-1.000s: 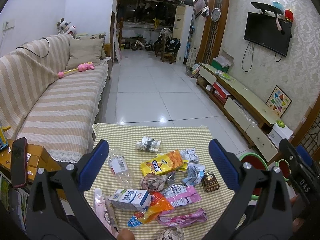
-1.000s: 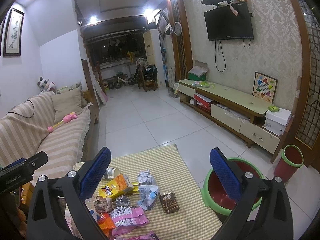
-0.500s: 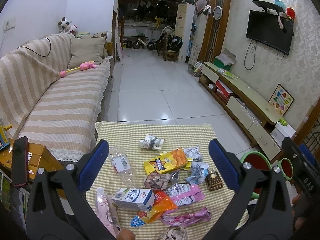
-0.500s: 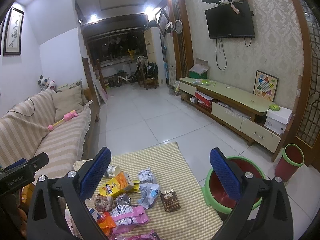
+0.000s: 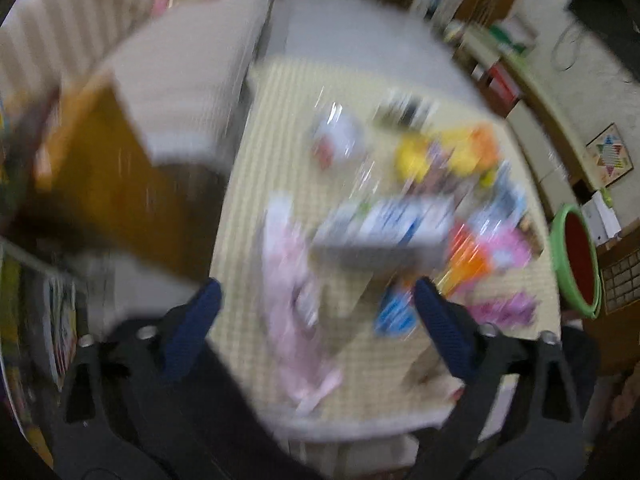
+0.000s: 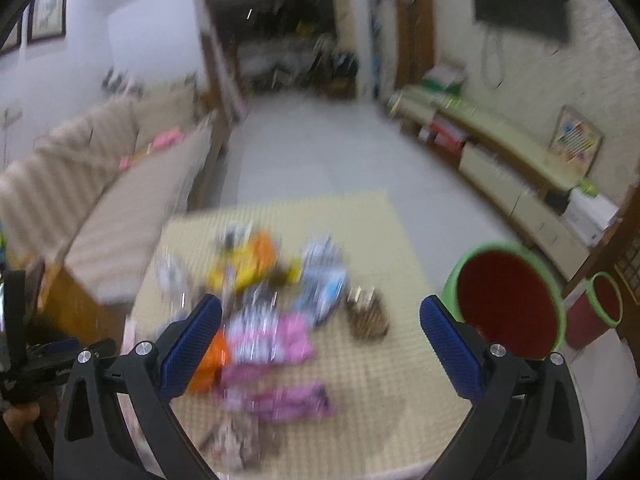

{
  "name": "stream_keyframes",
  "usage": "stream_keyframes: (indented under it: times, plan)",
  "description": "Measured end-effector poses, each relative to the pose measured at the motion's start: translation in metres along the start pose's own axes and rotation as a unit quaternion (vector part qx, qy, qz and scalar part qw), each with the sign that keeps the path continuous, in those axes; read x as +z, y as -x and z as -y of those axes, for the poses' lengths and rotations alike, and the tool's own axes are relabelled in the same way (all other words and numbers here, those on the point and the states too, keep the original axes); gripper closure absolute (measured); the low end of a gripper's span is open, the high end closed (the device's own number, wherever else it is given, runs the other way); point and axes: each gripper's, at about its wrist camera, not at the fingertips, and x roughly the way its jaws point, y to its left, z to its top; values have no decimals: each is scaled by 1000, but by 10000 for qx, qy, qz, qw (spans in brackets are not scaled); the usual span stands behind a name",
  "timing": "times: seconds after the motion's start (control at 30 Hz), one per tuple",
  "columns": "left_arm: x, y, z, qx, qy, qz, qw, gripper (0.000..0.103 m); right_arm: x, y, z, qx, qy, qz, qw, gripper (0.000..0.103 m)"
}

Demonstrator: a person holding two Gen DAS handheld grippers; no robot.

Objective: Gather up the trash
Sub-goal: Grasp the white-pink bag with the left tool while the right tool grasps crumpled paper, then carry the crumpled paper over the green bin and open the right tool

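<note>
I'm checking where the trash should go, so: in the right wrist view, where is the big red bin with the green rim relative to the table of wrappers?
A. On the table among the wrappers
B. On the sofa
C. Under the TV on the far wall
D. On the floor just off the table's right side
D: the red bin stands on the floor beside the right edge of the checked table, apart from the wrappers.

A home living room: striped sofa, wall-mounted TV, low TV cabinet.
</note>
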Motion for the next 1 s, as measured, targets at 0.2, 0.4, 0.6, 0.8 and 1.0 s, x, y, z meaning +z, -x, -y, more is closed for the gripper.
stream_keyframes:
  times: [0.2, 0.4, 0.6, 0.8, 1.0]
  plan:
    - [-27, -45, -20, -50, 359, -689, 9970, 28, -40, -33, -20, 685, 202, -1022, 9922, 10]
    - [-9, -64, -13, 137, 243, -577, 9979, 28, -64, -54, -26, 1154, -131, -1882, 9752, 20]
    - [5, -81, -10, 86, 206, -571, 9981, 29, -83, -83, -39, 1359, -268, -2393, 9610, 21]
    - [1, -84, -18, -19, 326, -658, 9973, 57, -94, -110, -48, 1374, -254, -2861, 9479, 38]
    - [-6, -58, -23, 28, 411, -420, 9983, 59, -85, -97, -41, 1860, -477, -2853, 9390, 60]
